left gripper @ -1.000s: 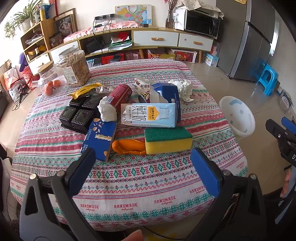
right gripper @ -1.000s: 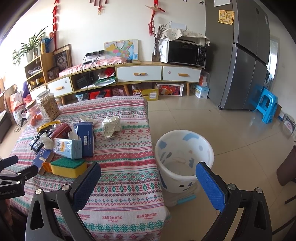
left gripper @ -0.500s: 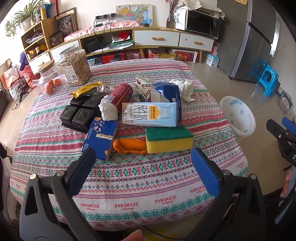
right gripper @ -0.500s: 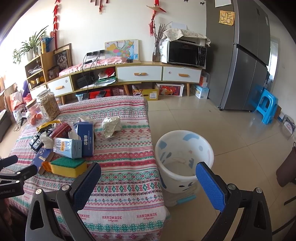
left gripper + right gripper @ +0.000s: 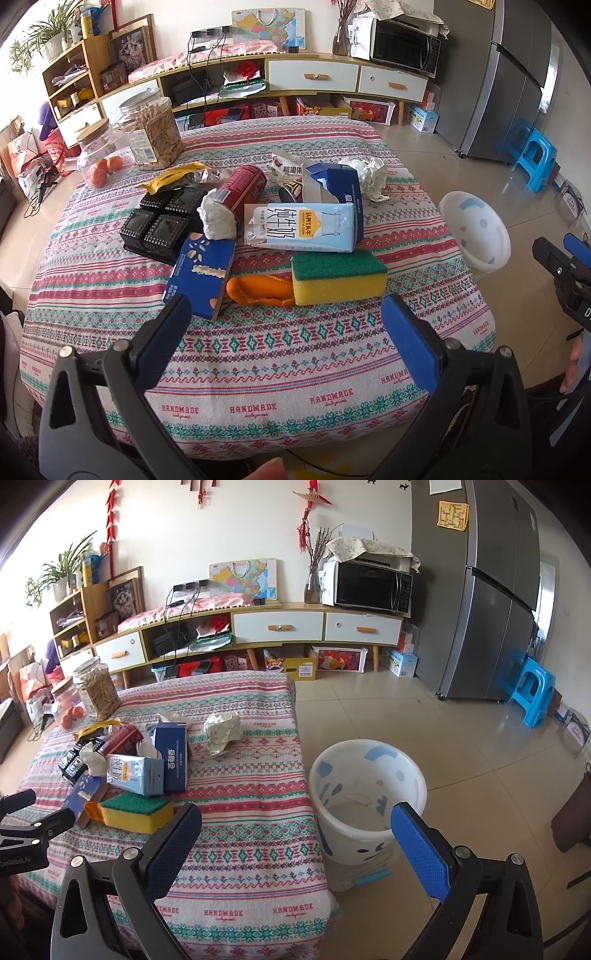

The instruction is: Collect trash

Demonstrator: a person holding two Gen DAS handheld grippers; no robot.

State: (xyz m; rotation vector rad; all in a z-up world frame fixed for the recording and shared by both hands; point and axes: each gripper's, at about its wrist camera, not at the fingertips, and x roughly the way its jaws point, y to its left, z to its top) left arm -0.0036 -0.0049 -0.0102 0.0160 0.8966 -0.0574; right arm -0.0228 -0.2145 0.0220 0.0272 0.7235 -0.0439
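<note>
Comparing with a second ago, almost nothing has changed: the left tongs (image 5: 282, 317) have crept slightly nearer the pile, so the trash sits a touch lower in their view, while the right tongs (image 5: 297, 829) and everything in their view look unmoved. Both pairs of tongs are spread wide and hold nothing. From the left wrist view the trash lies clustered at the middle of the desk (image 5: 258, 354), which wears a striped, patterned cloth printed with "HANDMADE": a yellow sponge (image 5: 340, 282) with a green top at 12 o'clock just past the blue pads, an orange scrap (image 5: 258, 291) touching its left end, a blue snack box (image 5: 201, 278) at 11 o'clock, a pale blue milk carton (image 5: 303, 227) behind the sponge, a torn dark blue box (image 5: 336, 181) behind that, a red can (image 5: 242, 184) with a white wad (image 5: 218, 219) against it, a black tray (image 5: 160, 225) at 10 o'clock, and a crumpled paper (image 5: 371, 177) at 1 o'clock. Two jars (image 5: 151, 133) stand at the far left corner. Off the desk's right side, a white bin (image 5: 365, 794) stands on the tiled floor, directly ahead of the right tongs. Beyond are a long low cabinet (image 5: 280, 627) with a microwave (image 5: 373, 585), a grey fridge (image 5: 480, 590) and a blue stool (image 5: 532, 688).
</note>
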